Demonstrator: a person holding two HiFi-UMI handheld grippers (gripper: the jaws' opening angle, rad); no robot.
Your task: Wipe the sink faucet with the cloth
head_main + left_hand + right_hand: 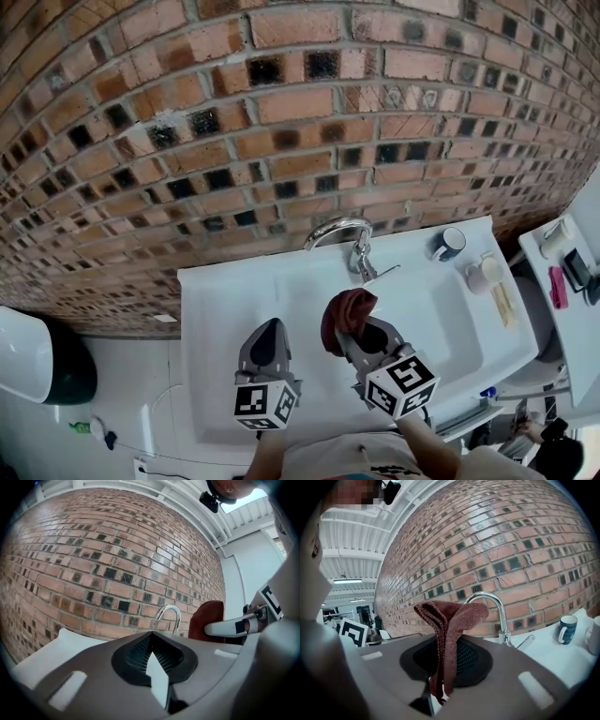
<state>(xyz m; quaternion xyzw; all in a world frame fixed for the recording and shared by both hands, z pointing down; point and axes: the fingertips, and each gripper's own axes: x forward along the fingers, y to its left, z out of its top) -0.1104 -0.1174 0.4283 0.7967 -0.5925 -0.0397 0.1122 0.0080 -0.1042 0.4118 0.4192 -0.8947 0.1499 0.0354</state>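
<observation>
**Over the white sink [216, 309], a cloth [345, 314] held up near the faucet [360, 255]**

Above the basin we see both tools side by side, pointing toward the brick wall [281, 112]. The right gripper [361, 339] is clenched on the dark red cloth. In the right gripper view the folded fabric is pinched between the jaws. It stands up past their tips in a loose hood, and a short end hangs down below the pinch.

From the head view the cloth sits just in front of the chrome faucet, close to its base and side lever. In the left gripper view a narrow gap shows between the curved spout and the cloth. We cannot tell whether the fabric touches the lever.

The left gripper [270, 330] is beside the right one, over the left half of the basin. Its jaws are drawn together with nothing between them. It is apart from the cloth and the faucet.

The faucet rises from the back edge of the sink, against the wall, and its spout arches over toward the left. A blue mug [450, 244] with a white inside stands on the sink ledge to the right of the faucet, well clear of both tools.
</observation>
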